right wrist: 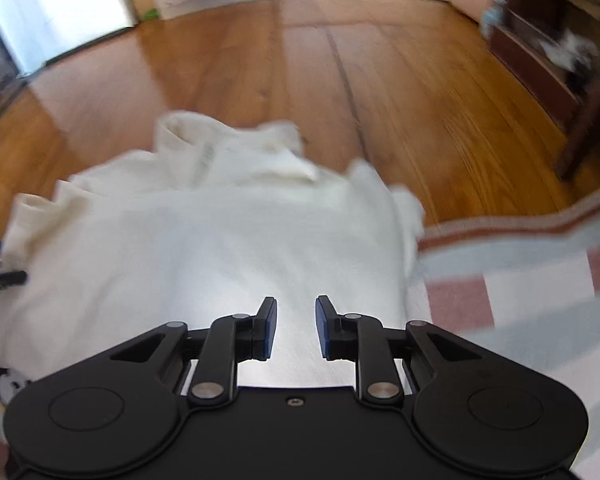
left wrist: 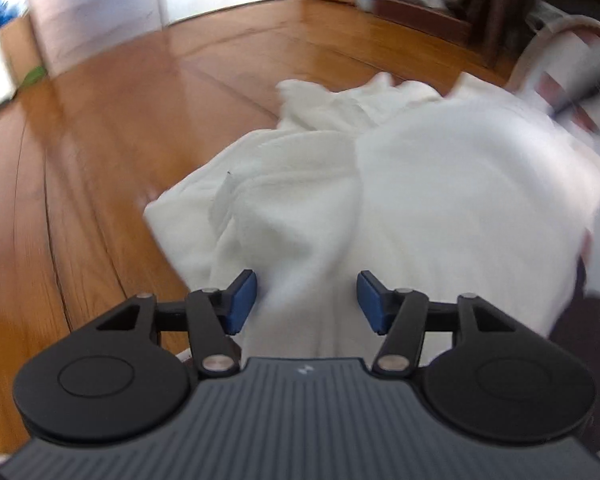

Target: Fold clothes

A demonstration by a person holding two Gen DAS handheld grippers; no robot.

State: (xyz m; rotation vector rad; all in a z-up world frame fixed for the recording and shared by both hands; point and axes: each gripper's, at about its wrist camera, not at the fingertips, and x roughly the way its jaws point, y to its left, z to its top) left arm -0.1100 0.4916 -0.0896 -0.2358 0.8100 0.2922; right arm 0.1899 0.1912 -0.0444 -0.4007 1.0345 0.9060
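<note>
I hold my left tool [left wrist: 306, 300] low over the crumpled white cotton garment [left wrist: 400, 200], blue pads spread wide. My right tool [right wrist: 296, 328] hovers likewise, parted (nothing pinched). The garment lies partly on the wooden floor [right wrist: 260, 60], partly on a pink-checked rug [right wrist: 520, 280].

Your garment [right wrist: 204, 248] is plain white, the rug [right wrist: 520, 280] pink-and-grey checked, the floor [right wrist: 300, 72] glossy orange-brown wood; your pads [left wrist: 242, 300] are blue.
</note>
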